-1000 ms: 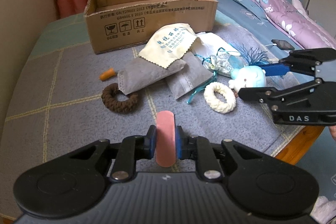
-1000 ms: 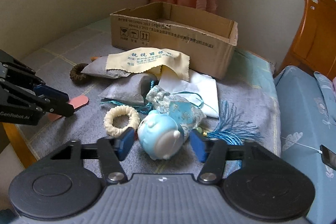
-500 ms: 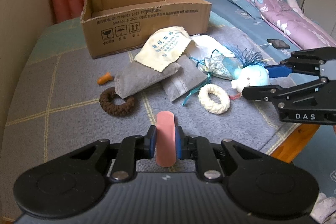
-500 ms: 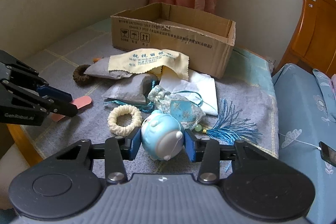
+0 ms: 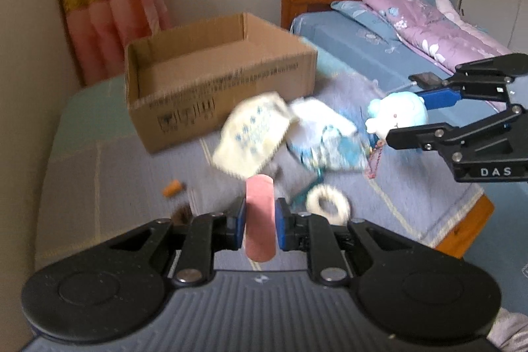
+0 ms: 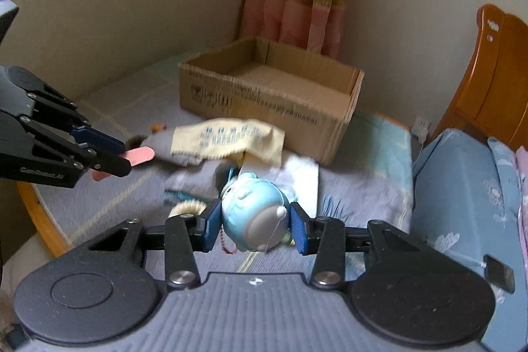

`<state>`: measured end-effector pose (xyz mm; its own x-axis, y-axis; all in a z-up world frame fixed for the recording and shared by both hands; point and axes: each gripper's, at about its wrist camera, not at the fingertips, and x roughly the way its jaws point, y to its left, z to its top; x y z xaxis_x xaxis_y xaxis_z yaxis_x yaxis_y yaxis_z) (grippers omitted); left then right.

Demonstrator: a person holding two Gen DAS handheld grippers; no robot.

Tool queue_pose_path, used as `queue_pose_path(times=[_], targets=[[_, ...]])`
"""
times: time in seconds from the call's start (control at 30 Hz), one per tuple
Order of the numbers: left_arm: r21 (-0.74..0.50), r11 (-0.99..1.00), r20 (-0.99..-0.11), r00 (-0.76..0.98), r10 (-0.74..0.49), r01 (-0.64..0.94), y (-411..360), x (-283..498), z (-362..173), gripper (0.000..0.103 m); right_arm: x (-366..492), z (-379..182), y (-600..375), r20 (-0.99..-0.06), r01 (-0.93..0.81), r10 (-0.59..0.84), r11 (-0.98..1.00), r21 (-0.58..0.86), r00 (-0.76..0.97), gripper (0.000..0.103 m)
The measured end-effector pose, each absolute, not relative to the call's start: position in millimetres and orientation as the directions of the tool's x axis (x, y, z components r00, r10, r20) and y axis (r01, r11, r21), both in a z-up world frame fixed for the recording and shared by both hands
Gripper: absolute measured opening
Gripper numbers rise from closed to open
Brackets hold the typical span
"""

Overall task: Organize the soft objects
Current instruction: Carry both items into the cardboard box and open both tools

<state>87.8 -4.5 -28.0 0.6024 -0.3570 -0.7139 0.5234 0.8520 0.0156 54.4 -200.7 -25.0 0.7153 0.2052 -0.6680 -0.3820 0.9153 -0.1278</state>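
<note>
Left gripper (image 5: pixel 259 220) clamps pink strip (image 5: pixel 259 213), right gripper (image 6: pixel 252 226) clamps blue plush (image 6: pixel 254 213); cardboard box (image 5: pixel 184 108) apparently empty, other items unsorted.

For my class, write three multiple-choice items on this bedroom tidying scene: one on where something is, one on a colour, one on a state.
1. Where is the cardboard box?
A. On the grey blanket, beyond the scattered soft things
B. On the floor under the bed
C. On the purple quilt

2. What colour is the flat piece that the left gripper holds?
A. Green
B. Pink
C. Black

3. What is the state of the right gripper?
A. Open and bare
B. Shut on a white ring
C. Shut on the light blue plush toy

Answers:
1 A: the box stands on the blanket behind the cloths.
2 B: the pink piece stands between the blue pads.
3 C: both pads press on the toy's sides, and it is clear of the blanket.
</note>
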Motion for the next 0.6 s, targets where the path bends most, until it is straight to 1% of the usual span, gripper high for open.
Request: queue_pose_path(times=[0.17,0.33,0.5,0.6], targets=[[0.062,0.841,-0.669,0.647,-0.365,0.538,-11.4,118.1,0.9,0.017,64.2,-3.9,-202.9,-0.622,-0.374,0.201,0.914,-0.160,0.757,0.048],[0.130,0.843,-0.623,0.704,-0.340,0.522,-21.0,170.5,28.6,0.017,81.4,12.2,-206.4,-0.580,-0.339,0.180,0.924,-0.178,0.795,0.049],[0.156,0.860,-0.634,0.717,-0.290,0.486,-29.9,237.4,35.2,0.017,98.9,23.0,-210.0,-0.553,-0.308,0.170,0.936,-0.167,0.816,0.049],[0.141,0.880,-0.652,0.712,-0.262,0.453,-32.8,275.0,30.7,0.017,109.5,25.9,-209.1,-0.545,-0.300,0.166,0.940,-0.166,0.822,0.049]])
